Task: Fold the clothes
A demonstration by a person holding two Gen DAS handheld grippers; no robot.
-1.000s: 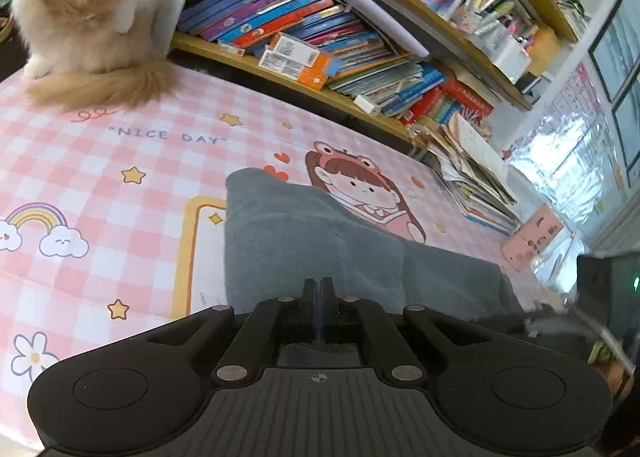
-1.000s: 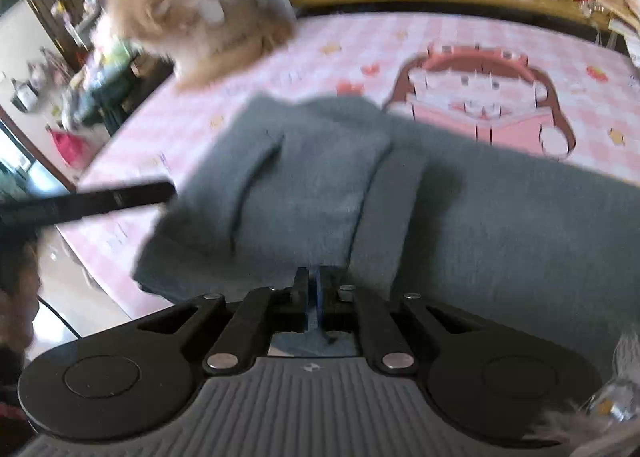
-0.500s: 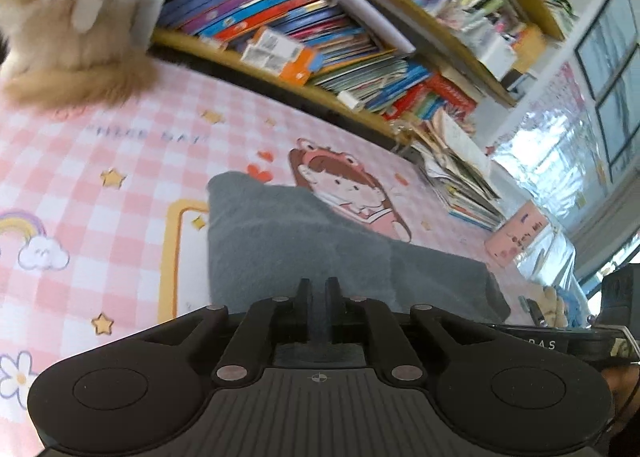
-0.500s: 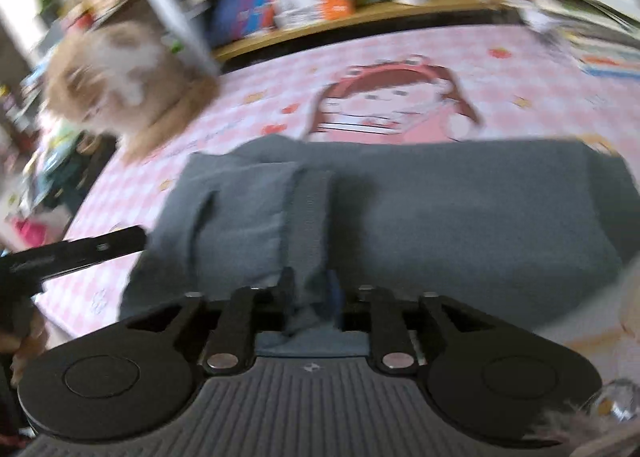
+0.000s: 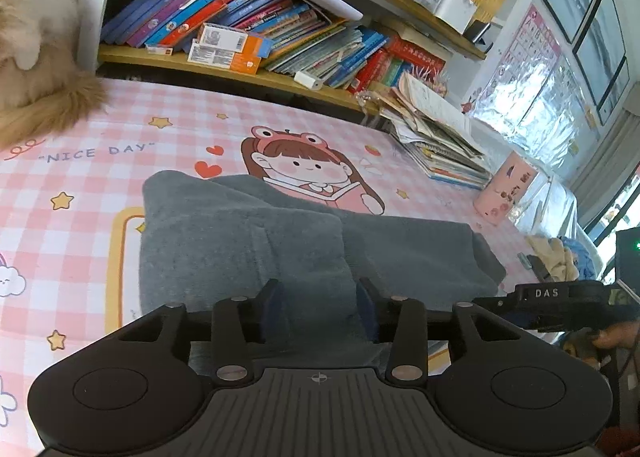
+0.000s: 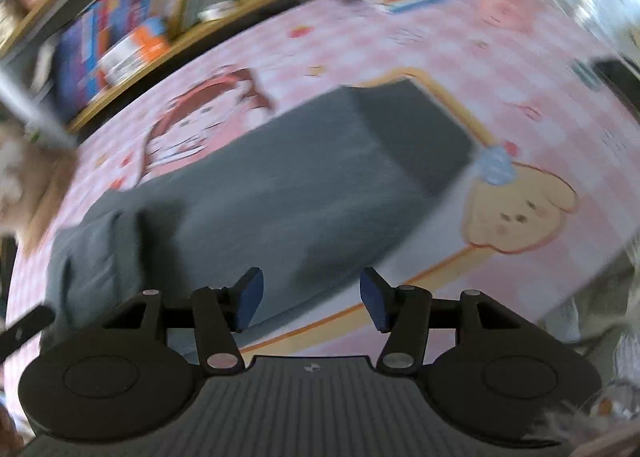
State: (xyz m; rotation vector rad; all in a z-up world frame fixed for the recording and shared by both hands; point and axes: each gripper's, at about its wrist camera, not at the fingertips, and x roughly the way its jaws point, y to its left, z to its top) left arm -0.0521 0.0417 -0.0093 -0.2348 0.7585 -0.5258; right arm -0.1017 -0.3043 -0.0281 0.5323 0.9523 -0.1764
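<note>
Far left of the left gripper's [image 5: 318, 307] jaws, a fluffy cat [image 5: 38, 45] sits on the pink checked sheet [image 5: 80, 161]; the jaws stand spread, blue pads either side of a raised fold of the grey garment [image 5: 248, 241], gripping nothing. Beyond them the garment lies folded on the sheet, bookshelf [image 5: 248, 37] behind. Right gripper [image 6: 311, 303]: jaws likewise spread and empty, garment [image 6: 280, 193] ahead and left of them, view blurred; cartoon dog print [image 6: 516, 213] to their right.
</note>
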